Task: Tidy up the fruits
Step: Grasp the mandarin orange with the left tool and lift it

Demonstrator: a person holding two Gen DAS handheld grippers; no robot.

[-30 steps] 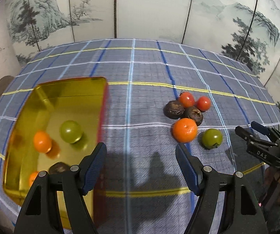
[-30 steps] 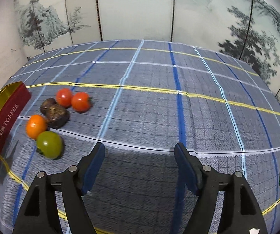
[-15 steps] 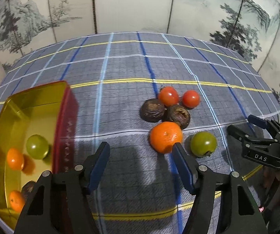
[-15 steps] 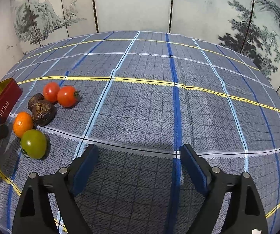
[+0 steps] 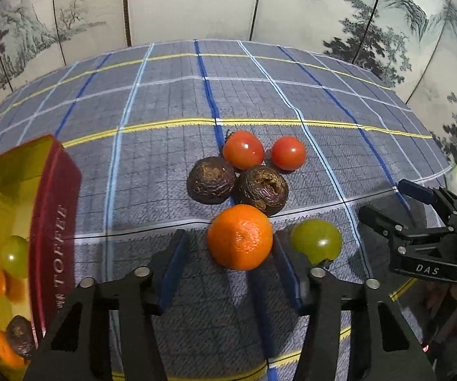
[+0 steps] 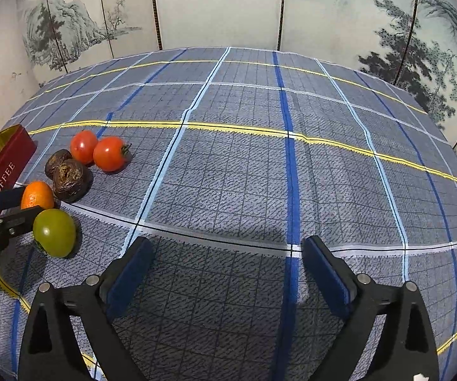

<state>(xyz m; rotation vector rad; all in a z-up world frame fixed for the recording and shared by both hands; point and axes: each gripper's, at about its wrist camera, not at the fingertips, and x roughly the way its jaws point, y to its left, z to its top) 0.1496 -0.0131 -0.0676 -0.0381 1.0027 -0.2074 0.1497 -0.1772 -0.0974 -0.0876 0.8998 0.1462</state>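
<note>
The left gripper (image 5: 228,254), closing but not yet touching, should squeeze the round orange mandarin (image 5: 240,237) gently; the right gripper (image 6: 225,270) waits wide open.

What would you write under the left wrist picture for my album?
Left tongs closing around an orange on the plaid cloth, other fruits beside it, a gold tin waiting.

orange (image 5: 239,236) – round, on cloth | green fruit (image 5: 317,240) – just beside
</note>
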